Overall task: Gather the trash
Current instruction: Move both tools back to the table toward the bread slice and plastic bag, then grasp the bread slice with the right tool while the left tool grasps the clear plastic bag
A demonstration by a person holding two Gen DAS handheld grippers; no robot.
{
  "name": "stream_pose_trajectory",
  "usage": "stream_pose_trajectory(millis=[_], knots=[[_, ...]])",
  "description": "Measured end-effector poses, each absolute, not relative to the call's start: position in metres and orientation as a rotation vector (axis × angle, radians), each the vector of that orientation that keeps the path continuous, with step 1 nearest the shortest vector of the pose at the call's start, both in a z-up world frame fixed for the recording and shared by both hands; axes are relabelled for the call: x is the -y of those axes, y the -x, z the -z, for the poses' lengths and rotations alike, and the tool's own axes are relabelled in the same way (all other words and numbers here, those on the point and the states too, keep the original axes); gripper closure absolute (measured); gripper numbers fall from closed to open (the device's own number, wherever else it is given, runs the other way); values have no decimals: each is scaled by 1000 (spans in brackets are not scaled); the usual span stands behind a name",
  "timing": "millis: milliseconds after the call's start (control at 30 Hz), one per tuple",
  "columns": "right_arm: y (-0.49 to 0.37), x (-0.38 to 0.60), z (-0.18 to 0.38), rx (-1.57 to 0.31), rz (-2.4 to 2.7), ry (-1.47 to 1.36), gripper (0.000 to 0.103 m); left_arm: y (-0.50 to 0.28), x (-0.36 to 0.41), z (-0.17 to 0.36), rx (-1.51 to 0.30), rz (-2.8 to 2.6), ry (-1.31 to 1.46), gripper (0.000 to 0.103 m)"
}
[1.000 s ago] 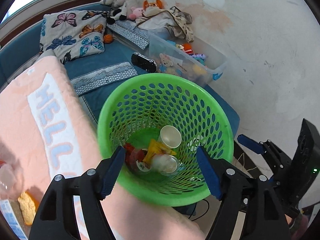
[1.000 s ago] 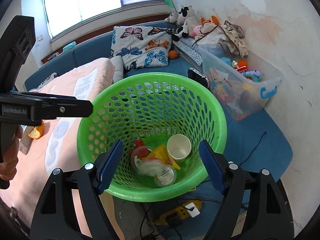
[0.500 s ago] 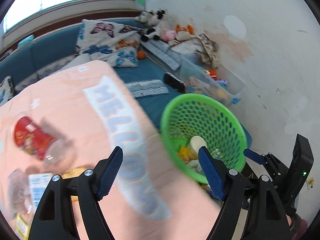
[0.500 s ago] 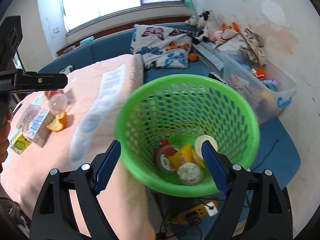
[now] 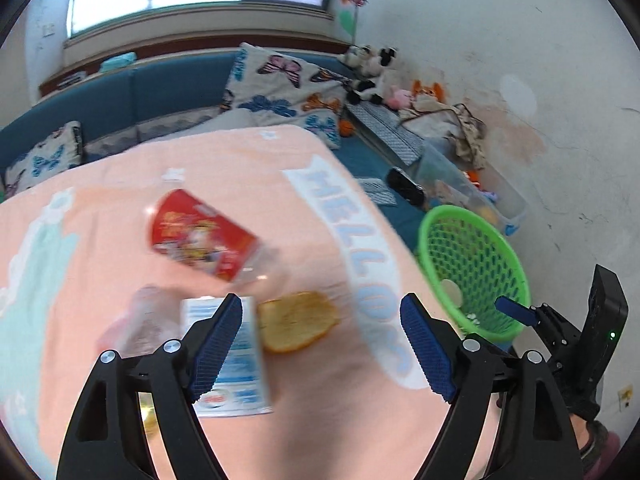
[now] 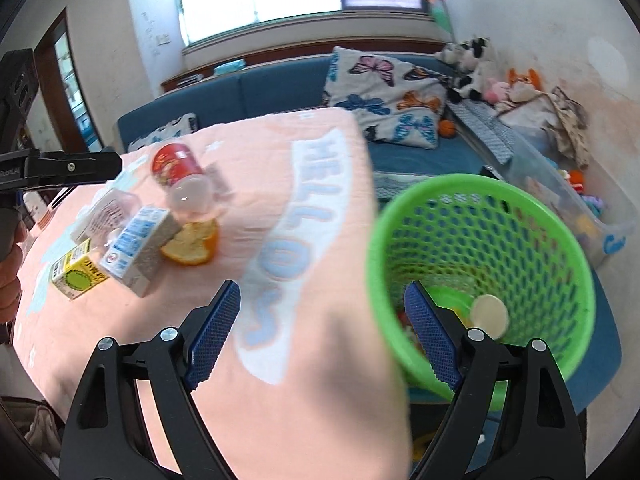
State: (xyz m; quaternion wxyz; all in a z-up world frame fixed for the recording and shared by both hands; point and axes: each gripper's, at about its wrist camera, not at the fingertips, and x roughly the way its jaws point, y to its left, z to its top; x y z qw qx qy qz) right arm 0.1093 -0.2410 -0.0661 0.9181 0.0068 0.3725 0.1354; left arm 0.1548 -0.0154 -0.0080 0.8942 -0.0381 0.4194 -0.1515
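Both views are blurred by motion, so small print on the trash I cannot read. My left gripper (image 5: pixel 322 340) hides the lower part of the blue-white carton (image 5: pixel 236 364), and a pale crumpled plastic thing (image 5: pixel 140 324) beside it is too smeared to name. In the right view the bottom of the green basket (image 6: pixel 480 216) is partly behind my right finger; I see only a pale cup (image 6: pixel 489 314) and some yellow and red bits inside.

The trash lies on a table w/ a pink cloth (image 6: pixel 280 360) that has big "HELLO" letters. There is a red-label bottle (image 5: pixel 202 236) on its side, an orange peel (image 5: pixel 298 320) just beside the carton, and in the right view also a small yellow-green carton (image 6: pixel 76 274) next to the blue-white one. The basket stands past the right edge of the table, in front of the blue sofa (image 6: pixel 280 88).

My left gripper hangs over the carton and peel, fingers spread wide, nothing between them. My right gripper (image 6: pixel 322 338) hangs over the cloth near the basket, also wide apart and empty.
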Motion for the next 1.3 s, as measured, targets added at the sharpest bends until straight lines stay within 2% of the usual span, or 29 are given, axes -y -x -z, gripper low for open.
stream_pose_trajectory(millis=[233,367,600,733,933,1000,1067,1133,1200,1300], knots=[[-130,195,82,-803,-349,3,20,-144,-38,0,-836,242,75,21],[-144,174,94,-829,-388,0,25,-144,-61,5,-849,201,92,21],[-167,146,113,-881,-419,-10,40,-142,-85,18,-868,166,88,21],[-178,134,119,-893,-419,-15,46,-143,-90,24,-868,160,58,21],[-191,125,125,-925,-419,-49,61,-146,-100,42,-919,142,8,21],[-193,123,126,-926,-412,-55,70,-146,-101,48,-928,139,-26,21],[-193,122,125,-921,-411,-53,77,-147,-101,53,-931,134,-58,24],[-193,121,124,-916,-410,-50,83,-149,-100,59,-950,140,-67,34],[-191,120,121,-901,-405,-40,89,-152,-99,65,-966,136,-79,37],[-187,122,116,-880,-406,-31,92,-156,-94,73,-978,130,-119,46]])
